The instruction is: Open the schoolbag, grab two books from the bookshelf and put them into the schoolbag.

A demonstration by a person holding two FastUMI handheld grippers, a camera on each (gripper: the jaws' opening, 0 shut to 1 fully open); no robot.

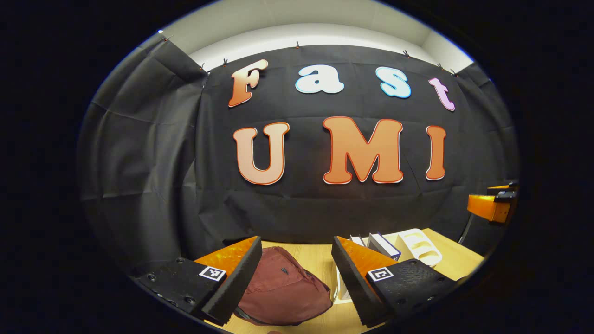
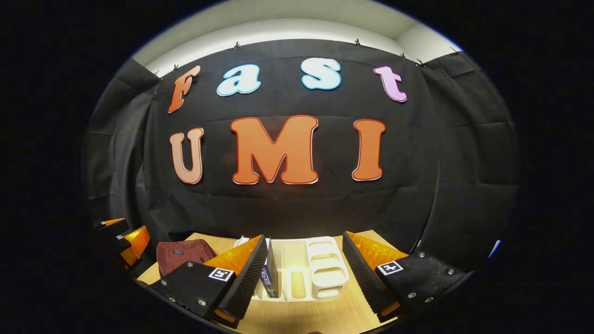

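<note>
- Left gripper view: the left hand-held gripper [image 1: 297,278] hangs above the worktop [image 1: 320,260] with its jaws spread wide and nothing between them.
- The schoolbag [image 1: 283,292], a dark red soft pack, lies on the worktop at 6 o'clock, framed between the two fingers. No gap shows along its top, so I judge it closed; the zip pull is too small to pick out.
- At 4 o'clock stands the white bookshelf [image 1: 417,246], with books [image 1: 383,246] upright in its slots just left of an empty divider section.
- At 3 o'clock, well apart from the bag, the right hand-held gripper [image 1: 492,204] shows at the edge.
- Step in hand, as I judge it: the first one, opening the bag. The next move calls for lowering onto the bag, finding the zip pull and pinching it, perhaps with the other gripper steadying the fabric.

- Right gripper view: the right hand-held gripper [image 2: 304,273] is also wide and holds nothing.
- The bookshelf [image 2: 327,266] sits at 6 o'clock between its fingers; the right compartments are empty, and a dark-spined book [image 2: 270,276] stands upright in a left slot, partly behind the left finger.
- The schoolbag [image 2: 183,255] lies at 8 o'clock, near the shelf but apart from it, with the left hand-held gripper [image 2: 123,239] beside it at 9 o'clock.
- No book is in the bag yet; both remain to be fetched.
</note>
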